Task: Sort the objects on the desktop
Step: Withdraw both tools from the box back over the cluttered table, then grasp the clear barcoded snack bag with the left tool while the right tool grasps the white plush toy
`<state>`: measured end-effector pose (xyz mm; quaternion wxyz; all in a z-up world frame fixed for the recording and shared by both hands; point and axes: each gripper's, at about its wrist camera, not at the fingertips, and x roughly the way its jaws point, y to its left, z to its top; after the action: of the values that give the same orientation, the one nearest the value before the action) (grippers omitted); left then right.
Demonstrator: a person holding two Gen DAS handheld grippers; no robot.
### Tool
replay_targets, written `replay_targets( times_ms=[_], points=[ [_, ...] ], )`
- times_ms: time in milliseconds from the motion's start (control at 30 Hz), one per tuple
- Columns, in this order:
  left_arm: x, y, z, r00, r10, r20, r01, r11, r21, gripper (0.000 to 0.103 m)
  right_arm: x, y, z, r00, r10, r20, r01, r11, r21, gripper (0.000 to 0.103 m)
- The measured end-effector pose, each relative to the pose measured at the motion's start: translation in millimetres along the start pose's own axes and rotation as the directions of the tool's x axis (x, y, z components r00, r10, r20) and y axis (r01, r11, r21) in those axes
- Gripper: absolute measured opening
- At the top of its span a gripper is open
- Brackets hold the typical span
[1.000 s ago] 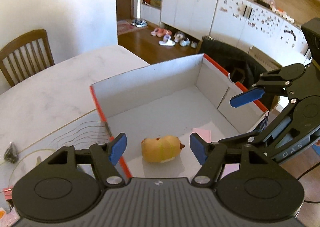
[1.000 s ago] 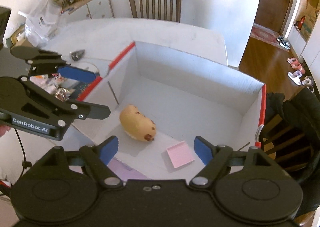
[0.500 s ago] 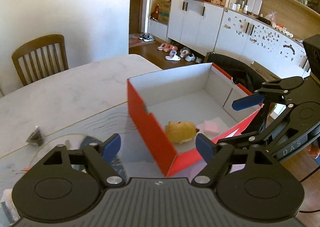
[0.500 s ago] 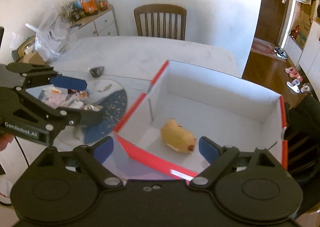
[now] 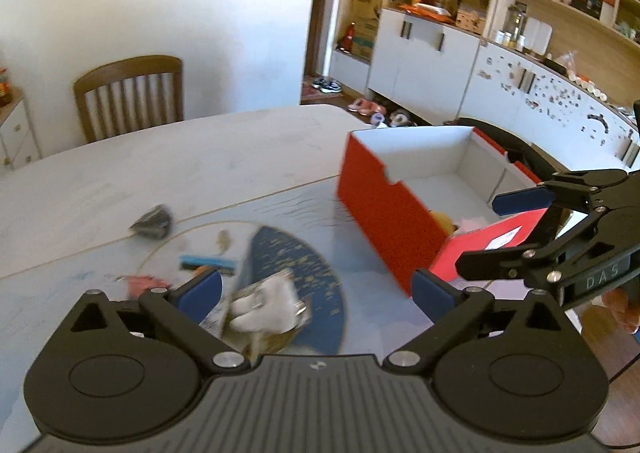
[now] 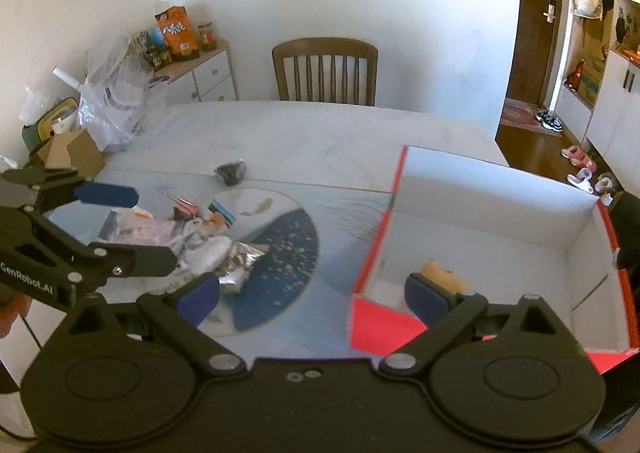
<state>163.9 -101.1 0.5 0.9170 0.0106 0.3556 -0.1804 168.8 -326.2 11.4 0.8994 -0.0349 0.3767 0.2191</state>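
The box (image 6: 496, 209) looks like matt cardboard, red outside, white inside; the near wrapper (image 6: 240, 265) is crinkled, shiny foil; the far chair (image 6: 325, 71) is smooth brown wood; the table (image 6: 304, 133) is pale, matt.

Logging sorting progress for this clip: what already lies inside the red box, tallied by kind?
Yellow soft toy: 1
Pink paper pad: 1
Total: 2 seen in the red box; its near wall hides part of the floor.
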Motion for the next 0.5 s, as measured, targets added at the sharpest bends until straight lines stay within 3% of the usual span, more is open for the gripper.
replay_targets(
  times_ms=[500],
  points=[
    [-8, 70, -41, 0.997, 0.081, -0.013, -0.081, 0.996, 0.025, 0.102, 49, 66, 1, 1.000, -0.004, -0.004, 0.004, 1.000, -0.005, 0.099]
  ],
)
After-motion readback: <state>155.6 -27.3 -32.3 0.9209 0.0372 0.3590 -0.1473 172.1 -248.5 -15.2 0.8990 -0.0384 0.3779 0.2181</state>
